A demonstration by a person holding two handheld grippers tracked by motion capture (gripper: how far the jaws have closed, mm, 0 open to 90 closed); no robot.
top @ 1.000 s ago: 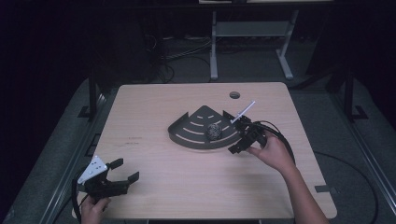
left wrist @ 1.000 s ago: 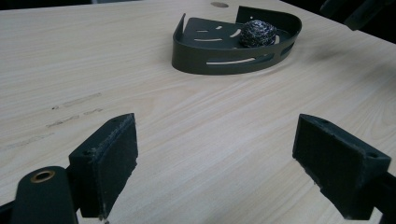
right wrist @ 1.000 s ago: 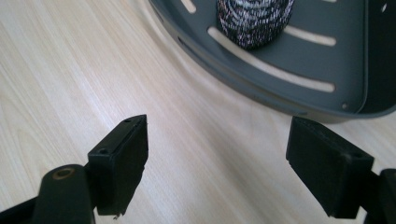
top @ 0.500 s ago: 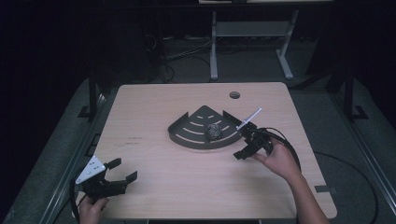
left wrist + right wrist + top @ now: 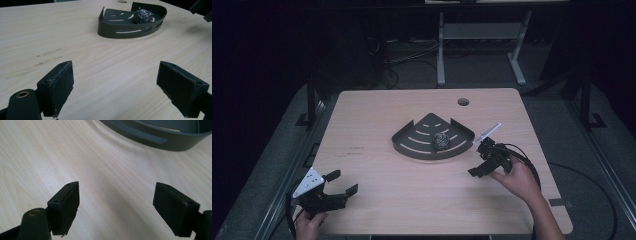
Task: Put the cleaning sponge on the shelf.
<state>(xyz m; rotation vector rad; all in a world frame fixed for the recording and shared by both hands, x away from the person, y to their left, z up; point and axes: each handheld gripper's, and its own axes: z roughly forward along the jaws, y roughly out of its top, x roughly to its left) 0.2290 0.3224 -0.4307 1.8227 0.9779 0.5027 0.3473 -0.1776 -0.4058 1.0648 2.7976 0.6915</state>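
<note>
— Looking from the near edge outward, what comes first?

— The left gripper [image 5: 334, 189] at seven o'clock on the table [image 5: 377, 125], jaws spread wide and empty. The right gripper [image 5: 479, 159], at four o'clock, is also parted with only bare wood between its pads [image 5: 65, 207].

— And the tray?

— One dark fan-shaped tray [image 5: 412, 142] sits near the table's centre. Its long axis runs from nine to three o'clock, its curved wall faces six and its corner points to twelve. It lies at ten o'clock from the right gripper, just beside it but apart.

— Anything inside?

— One steel wool ball [image 5: 441, 140], resting toward the tray's right side. So: two grippers, one tray, one ball.
</note>
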